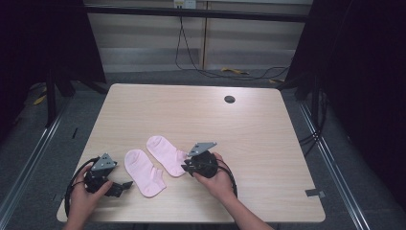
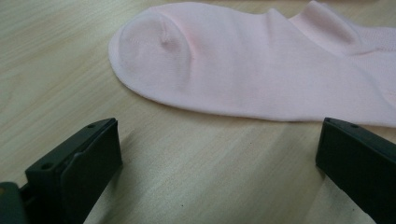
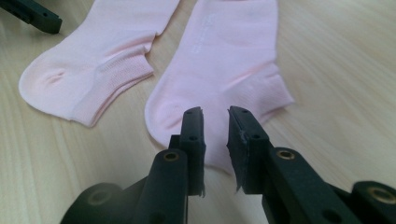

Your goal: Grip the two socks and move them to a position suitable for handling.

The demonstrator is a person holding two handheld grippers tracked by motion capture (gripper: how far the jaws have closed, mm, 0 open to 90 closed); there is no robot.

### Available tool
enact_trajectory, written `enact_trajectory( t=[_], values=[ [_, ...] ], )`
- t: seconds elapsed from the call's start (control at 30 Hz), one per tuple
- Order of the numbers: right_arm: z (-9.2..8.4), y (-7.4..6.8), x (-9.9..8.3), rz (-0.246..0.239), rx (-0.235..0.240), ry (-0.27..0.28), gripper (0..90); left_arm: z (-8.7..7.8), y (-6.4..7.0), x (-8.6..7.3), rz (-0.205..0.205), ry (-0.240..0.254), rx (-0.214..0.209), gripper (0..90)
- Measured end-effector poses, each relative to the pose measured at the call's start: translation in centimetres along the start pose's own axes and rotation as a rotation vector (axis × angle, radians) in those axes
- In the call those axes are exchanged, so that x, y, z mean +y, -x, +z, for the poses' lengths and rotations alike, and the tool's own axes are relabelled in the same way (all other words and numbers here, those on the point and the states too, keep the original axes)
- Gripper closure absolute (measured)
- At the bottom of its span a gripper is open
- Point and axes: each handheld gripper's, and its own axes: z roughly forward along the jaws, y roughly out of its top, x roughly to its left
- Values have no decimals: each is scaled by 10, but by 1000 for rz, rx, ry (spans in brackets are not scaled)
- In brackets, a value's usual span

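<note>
On the counter (image 1: 249, 143) two pink socks lie side by side. My right tongs (image 3: 215, 114) hover at the heel of the right sock (image 3: 224, 60), nearly clenched, with nothing visibly pinched. My left tongs (image 2: 217, 154) gape wide just beside the left sock (image 2: 243, 60).

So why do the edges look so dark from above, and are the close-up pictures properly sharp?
High view: light falls on the pale wooden table while the room around it sinks into black; the two pink fabric socks look small and soft. Left gripper view: the near sock is slightly hazy, with soft shadows under the jaws. Right gripper view: the right hand-held gripper is sharp, the far tabletop blurs.
</note>
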Motion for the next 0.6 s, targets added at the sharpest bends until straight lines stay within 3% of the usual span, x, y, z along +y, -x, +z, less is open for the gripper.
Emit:
enact_trajectory(
  t=[0.1, 0.23, 0.47, 0.6],
  values=[
    [19, -5, 6, -33, 11, -28, 757, 0, -1, 0, 16, -5, 2, 0],
    [27, -4, 4, -26, 15, -42, 756, 0, -1, 1, 18, -6, 2, 0],
    [21, 12, 1, 7, -5, -50, 709, 0, -1, 1, 13, -5, -6, 0],
    [11, 30, -5, 36, -47, -61, 695, 0, -1, 1, 14, -6, -7, 0]
  ],
)
